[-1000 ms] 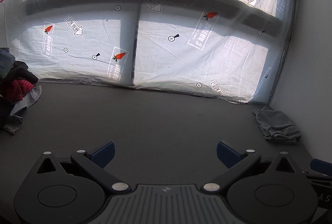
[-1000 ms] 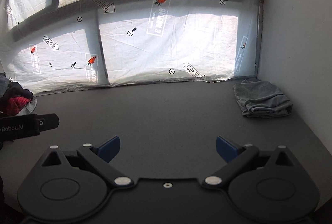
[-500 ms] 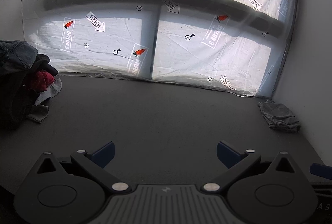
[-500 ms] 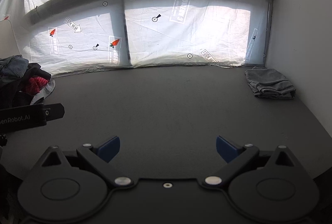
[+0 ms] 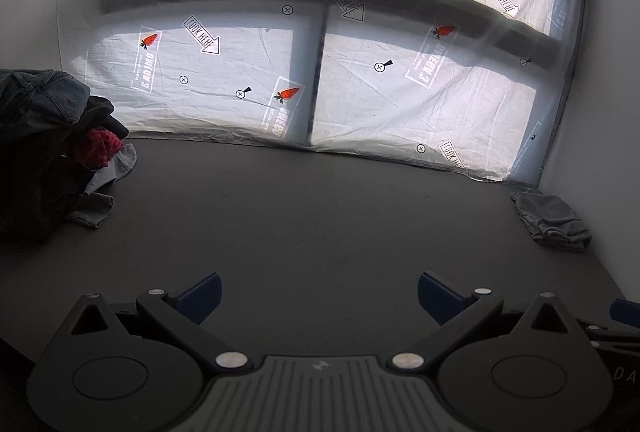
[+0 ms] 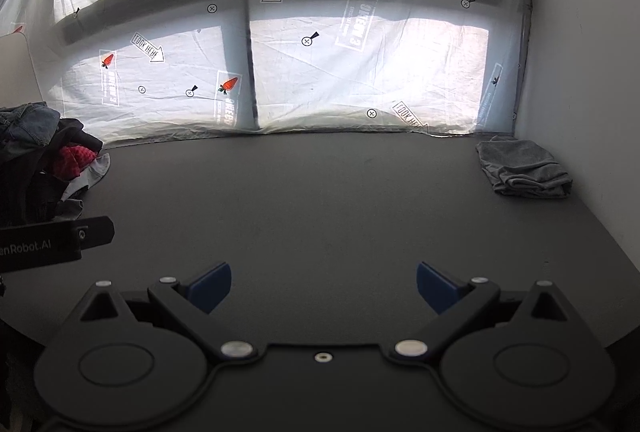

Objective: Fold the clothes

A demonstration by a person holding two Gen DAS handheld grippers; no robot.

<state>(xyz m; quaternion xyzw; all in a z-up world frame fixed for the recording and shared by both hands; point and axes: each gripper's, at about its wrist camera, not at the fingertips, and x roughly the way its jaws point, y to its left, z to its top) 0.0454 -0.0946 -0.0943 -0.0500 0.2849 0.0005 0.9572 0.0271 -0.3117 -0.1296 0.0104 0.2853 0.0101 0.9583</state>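
Blue-padded left gripper (image 5: 319,291) and right gripper (image 6: 323,284) both spread wide, empty, above dark table (image 6: 320,200). Unfolded clothes pile (image 5: 48,148) far left; folded grey garment (image 6: 522,168) far right, by wall. Printed plastic sheet (image 6: 360,64) behind.

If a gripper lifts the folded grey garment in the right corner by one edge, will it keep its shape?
Probably not. The folded grey garment looks soft and thin, with loose layered edges, so it would likely droop and unfold. It seems light and should slide easily on the smooth dark table if pushed.
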